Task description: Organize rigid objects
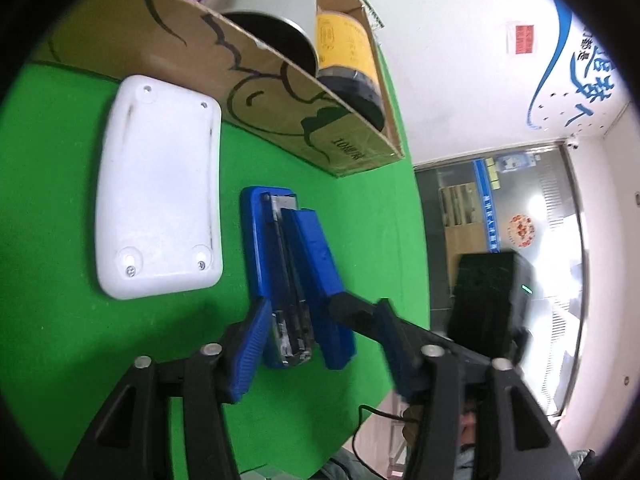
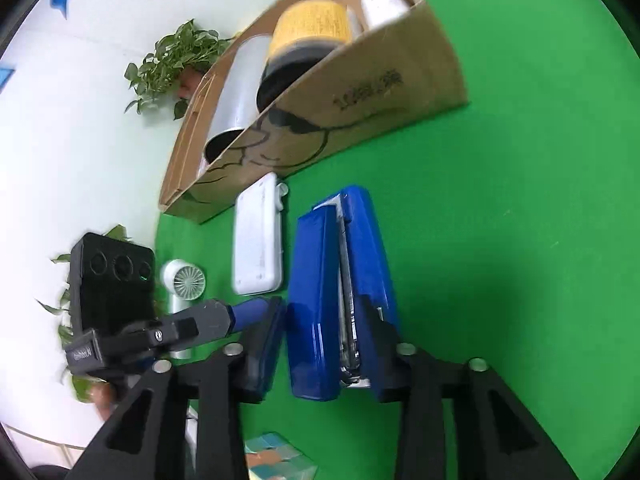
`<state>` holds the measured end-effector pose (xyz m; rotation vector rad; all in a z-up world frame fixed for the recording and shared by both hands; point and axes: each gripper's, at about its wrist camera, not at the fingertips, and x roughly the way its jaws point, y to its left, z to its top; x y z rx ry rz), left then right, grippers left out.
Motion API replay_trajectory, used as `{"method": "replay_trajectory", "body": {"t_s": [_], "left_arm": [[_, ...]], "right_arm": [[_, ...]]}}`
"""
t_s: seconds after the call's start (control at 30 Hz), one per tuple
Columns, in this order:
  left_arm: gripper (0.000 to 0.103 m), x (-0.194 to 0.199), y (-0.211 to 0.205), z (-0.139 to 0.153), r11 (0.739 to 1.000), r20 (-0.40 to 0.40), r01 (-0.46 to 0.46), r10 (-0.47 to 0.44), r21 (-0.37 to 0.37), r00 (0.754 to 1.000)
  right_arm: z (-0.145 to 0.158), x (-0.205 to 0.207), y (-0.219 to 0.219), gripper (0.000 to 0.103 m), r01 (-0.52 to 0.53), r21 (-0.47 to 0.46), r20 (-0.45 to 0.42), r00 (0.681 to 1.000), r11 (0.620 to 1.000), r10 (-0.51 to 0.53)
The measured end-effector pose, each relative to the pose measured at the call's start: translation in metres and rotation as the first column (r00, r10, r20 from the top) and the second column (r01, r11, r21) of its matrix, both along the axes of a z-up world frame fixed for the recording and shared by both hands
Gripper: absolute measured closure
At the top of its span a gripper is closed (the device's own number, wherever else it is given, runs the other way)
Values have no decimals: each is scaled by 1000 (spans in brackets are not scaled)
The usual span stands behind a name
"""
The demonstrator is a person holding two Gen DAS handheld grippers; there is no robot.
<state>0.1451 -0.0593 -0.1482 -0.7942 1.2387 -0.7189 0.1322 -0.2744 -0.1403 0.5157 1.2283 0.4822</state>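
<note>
Cardboard box (image 2: 360, 92) holds three containers; both open grippers, left (image 1: 320, 344) and right (image 2: 328, 344), straddle the unboxed blue stapler (image 2: 340, 288); white case (image 1: 160, 188) remains on the counter (image 2: 520, 240).

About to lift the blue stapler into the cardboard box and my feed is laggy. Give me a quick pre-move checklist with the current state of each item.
1. Both grippers straddle the blue stapler: ok; left gripper and right gripper each have a finger on either side.
2. Jaws actually clamped on it: cannot tell; gaps show beside the pads.
3. The two grippers clear of each other: not ok, they crowd the same end.
4. White case apart from the stapler: ok, green cloth shows between.
5. Free space in the cardboard box: cannot tell; cans fill the visible part.
</note>
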Motion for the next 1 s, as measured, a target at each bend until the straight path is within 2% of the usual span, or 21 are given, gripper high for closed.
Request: {"method": "replay_trajectory", "body": {"t_s": [0.03,0.07,0.13,0.27,0.33,0.4,0.5,0.53,0.6,0.63,0.67,0.83,0.93,1.0], "left_arm": [[38,1,-3,1,1000,-4,-6,6,14,1000],[38,2,-5,0,1000,-8,-2,2,22,1000],[38,4,-9,0,1000,-11,16,-16,25,1000],[38,5,-15,2,996,1,27,-28,87,1000],[38,6,-18,0,993,-6,15,-14,119,1000],[38,5,-22,0,988,-11,8,-7,155,1000],[38,5,-22,-3,988,-31,21,-16,156,999],[38,5,-23,-4,987,-32,25,-20,158,999],[38,6,-25,-4,988,-35,30,-25,154,999],[38,6,-25,-5,988,-37,40,-35,146,999],[36,6,-26,-5,989,-44,46,-41,141,998],[33,8,-27,-7,989,-52,50,-43,137,998],[31,11,-26,-10,994,-72,47,-40,98,997],[29,12,-31,-10,992,-77,58,-50,108,996]], "right_arm": [[7,-6,4,47,-6,-81,44,999,997,9],[9,-9,6,28,-11,-115,54,998,993,17],[14,-19,12,15,-43,-142,74,996,989,54],[25,-37,33,15,-99,-286,175,973,953,153],[23,-49,49,15,-112,-395,239,946,912,220],[18,-57,58,16,-104,-464,280,925,880,257],[7,-61,63,23,-111,-500,273,921,859,277],[3,-62,65,27,-123,-500,266,920,857,287],[-2,-66,69,36,-103,-546,278,914,831,296],[-3,-67,71,44,-91,-574,282,911,814,301],[-2,-67,71,44,-85,-576,286,911,813,297],[3,-62,55,46,-67,-479,265,940,876,217],[7,-52,33,46,-56,-295,206,971,954,120],[8,-51,22,46,-49,-223,178,980,974,90]]}}
